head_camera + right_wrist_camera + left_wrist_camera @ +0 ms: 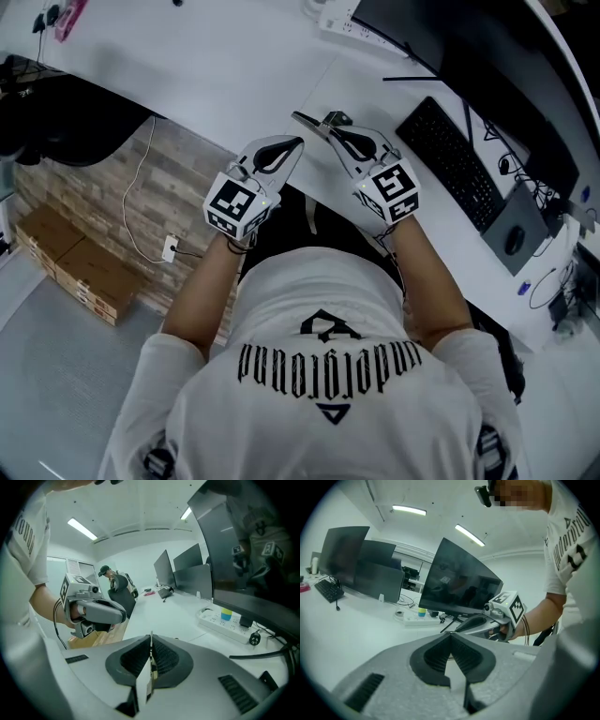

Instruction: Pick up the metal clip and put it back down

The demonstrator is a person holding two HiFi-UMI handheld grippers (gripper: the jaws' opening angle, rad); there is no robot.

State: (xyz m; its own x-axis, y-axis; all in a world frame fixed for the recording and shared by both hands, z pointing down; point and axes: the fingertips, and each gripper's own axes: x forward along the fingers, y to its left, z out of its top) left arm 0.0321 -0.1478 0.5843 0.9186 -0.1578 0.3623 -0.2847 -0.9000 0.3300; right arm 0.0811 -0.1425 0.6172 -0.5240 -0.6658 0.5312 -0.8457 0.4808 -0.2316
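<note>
Btwn R jaws: thin metal clip

The room is being lit by ceiling light strips at the upper left of the left gripper view. Below them, a white desk is being occupied by dark monitors. In the head view, a black keyboard is being shown at the upper right, and wood-pattern flooring with cardboard boxes at the left.
</note>
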